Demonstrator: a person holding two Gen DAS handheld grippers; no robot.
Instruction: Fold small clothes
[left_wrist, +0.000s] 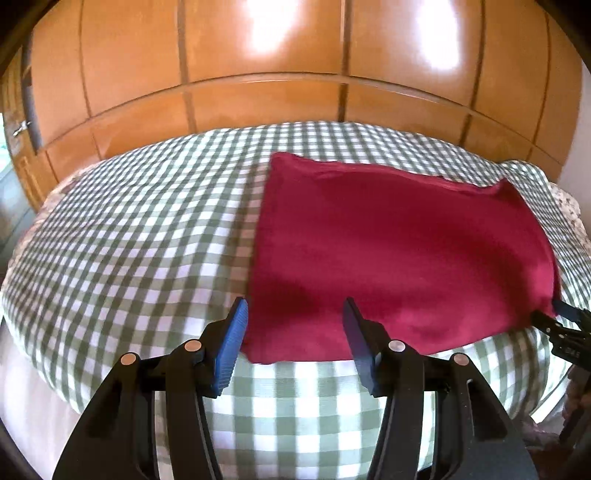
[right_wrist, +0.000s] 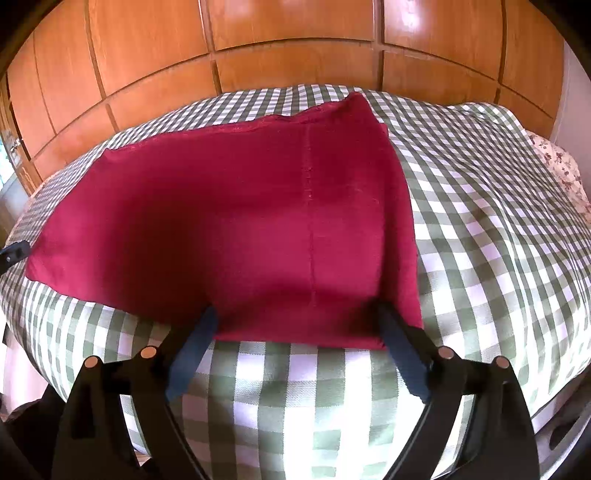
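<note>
Red cloth (left_wrist: 399, 258) lies flat on green-checked bedcover (left_wrist: 129, 229), folded to a rectangle, near bed's front edge. Left gripper (left_wrist: 295, 314): jaws spread, at cloth's near-left corner, nothing held. Right gripper (right_wrist: 297, 321): jaws wide apart, straddling cloth's near-right edge, not pinching. Wooden wardrobe (right_wrist: 295, 37) behind.

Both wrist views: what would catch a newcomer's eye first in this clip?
The dark red garment stands out, spread flat on the green-and-white checked bedspread. Both grippers are open at its near edge: the left gripper at the near left corner, the right gripper at the near right corner. Behind the bed, a glossy wooden wardrobe fills the background.
</note>
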